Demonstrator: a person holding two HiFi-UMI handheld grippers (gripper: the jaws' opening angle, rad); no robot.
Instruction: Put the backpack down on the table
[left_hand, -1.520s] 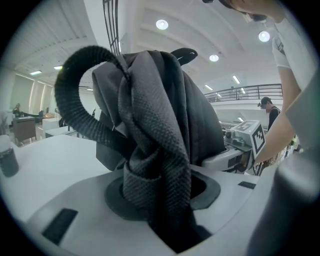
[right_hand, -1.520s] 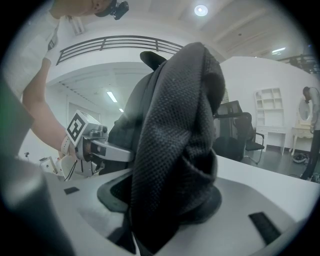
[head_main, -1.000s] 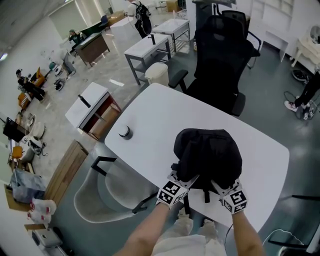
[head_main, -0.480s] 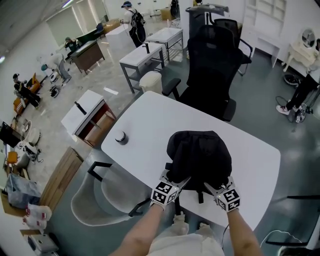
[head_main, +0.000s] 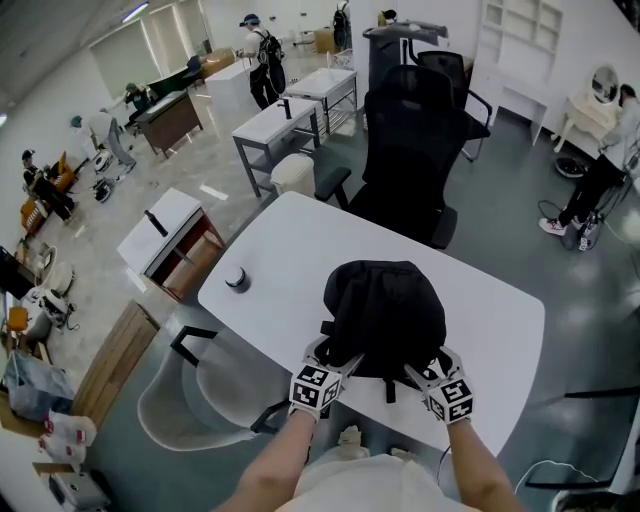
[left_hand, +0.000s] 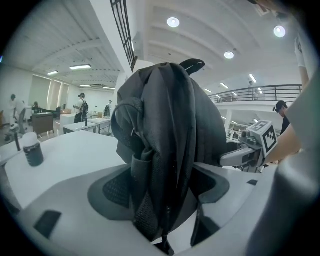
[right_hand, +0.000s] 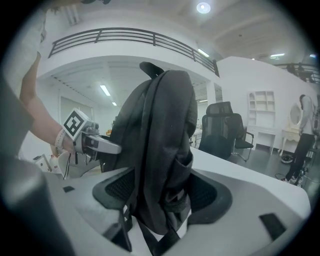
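Note:
A black backpack (head_main: 385, 310) stands upright on the white table (head_main: 290, 250), near its front edge. My left gripper (head_main: 336, 354) is at the pack's lower left and my right gripper (head_main: 424, 366) at its lower right. In the left gripper view the jaws (left_hand: 160, 197) are opening wide, with a fold of the backpack (left_hand: 165, 125) and a strap hanging loosely between the pads. In the right gripper view the jaws (right_hand: 162, 195) stand wide, and the backpack's side (right_hand: 160, 140) lies between the pads without being pinched.
A small dark jar (head_main: 235, 279) stands on the table's left part. Behind the table is a black office chair (head_main: 410, 150), and a white chair (head_main: 190, 400) is at its left front. Desks and people fill the far room.
Both grippers have let go of the backpack's lower fabric and drawn back slightly toward the table's front edge. The backpack stays standing on the table.

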